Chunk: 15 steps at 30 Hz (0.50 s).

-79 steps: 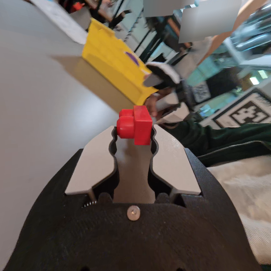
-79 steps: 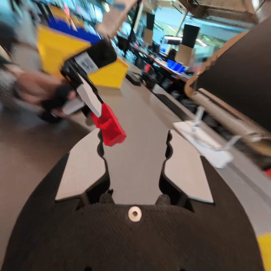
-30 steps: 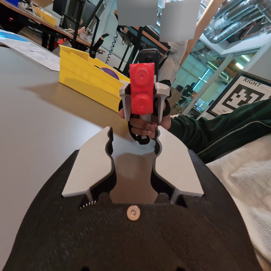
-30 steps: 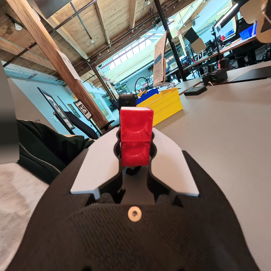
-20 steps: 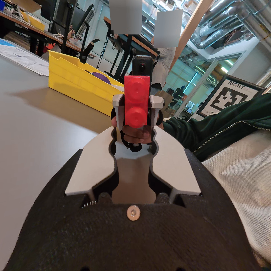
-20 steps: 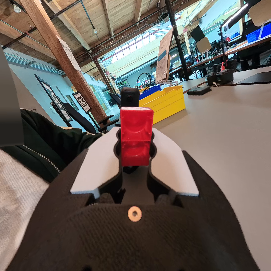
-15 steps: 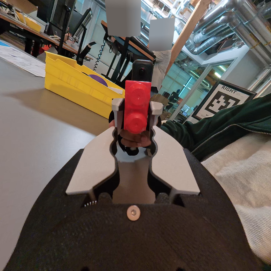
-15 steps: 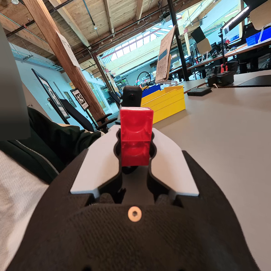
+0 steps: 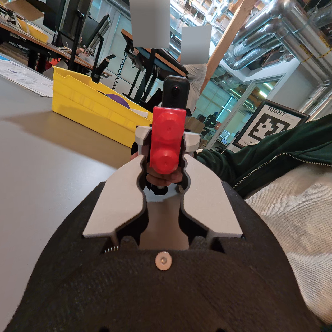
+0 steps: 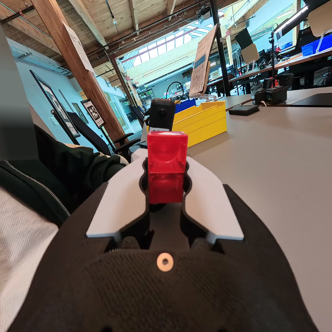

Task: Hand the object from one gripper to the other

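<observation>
The grey table (image 9: 45, 179) fills the left of the left wrist view, with a yellow bin (image 9: 93, 107) at 10 o'clock from the brick. The right gripper (image 10: 166, 172) is clamped on the red brick (image 10: 166, 170), which stands upright, studs facing the left gripper (image 9: 163, 167). That gripper's fingers flank the brick's lower stud; whether they touch it is hard to tell, so I cannot say they grip.

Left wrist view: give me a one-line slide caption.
Open left hand-held gripper faces the red brick, held upright by the right hand-held gripper, yellow bin behind.
</observation>
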{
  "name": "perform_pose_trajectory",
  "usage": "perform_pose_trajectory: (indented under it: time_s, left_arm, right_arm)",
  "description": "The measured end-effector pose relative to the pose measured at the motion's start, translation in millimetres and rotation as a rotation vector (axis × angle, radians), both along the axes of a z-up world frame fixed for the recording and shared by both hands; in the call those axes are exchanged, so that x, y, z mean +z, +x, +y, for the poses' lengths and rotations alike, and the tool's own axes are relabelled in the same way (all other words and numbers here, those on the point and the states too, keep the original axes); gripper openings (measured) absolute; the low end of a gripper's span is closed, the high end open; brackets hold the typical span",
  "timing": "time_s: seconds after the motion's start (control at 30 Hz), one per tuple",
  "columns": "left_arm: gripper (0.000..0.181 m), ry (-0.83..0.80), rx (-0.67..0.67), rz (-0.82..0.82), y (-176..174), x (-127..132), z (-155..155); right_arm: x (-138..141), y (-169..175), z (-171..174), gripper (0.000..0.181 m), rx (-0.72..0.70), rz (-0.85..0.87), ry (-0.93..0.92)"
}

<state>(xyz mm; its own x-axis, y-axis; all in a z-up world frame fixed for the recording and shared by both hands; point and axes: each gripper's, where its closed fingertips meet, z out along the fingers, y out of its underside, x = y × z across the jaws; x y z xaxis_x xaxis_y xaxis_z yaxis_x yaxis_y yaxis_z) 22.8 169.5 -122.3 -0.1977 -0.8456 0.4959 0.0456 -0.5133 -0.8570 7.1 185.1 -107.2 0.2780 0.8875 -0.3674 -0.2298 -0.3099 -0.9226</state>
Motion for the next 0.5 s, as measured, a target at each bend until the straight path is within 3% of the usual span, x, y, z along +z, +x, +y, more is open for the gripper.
perform_pose_trajectory:
  time_s: [0.23, 0.5]
  left_arm:
    - [0.029, 0.008, -0.011, 0.024, 0, 0, -1]
    - [0.029, 0.039, 0.004, 0.035, -3, 2, 0]
  right_arm:
    - [-2, -1, -1, 0.037, -0.004, -0.018, 0.018]
    - [4, 17, 13, 0.084, -0.073, 0.052, -0.023]
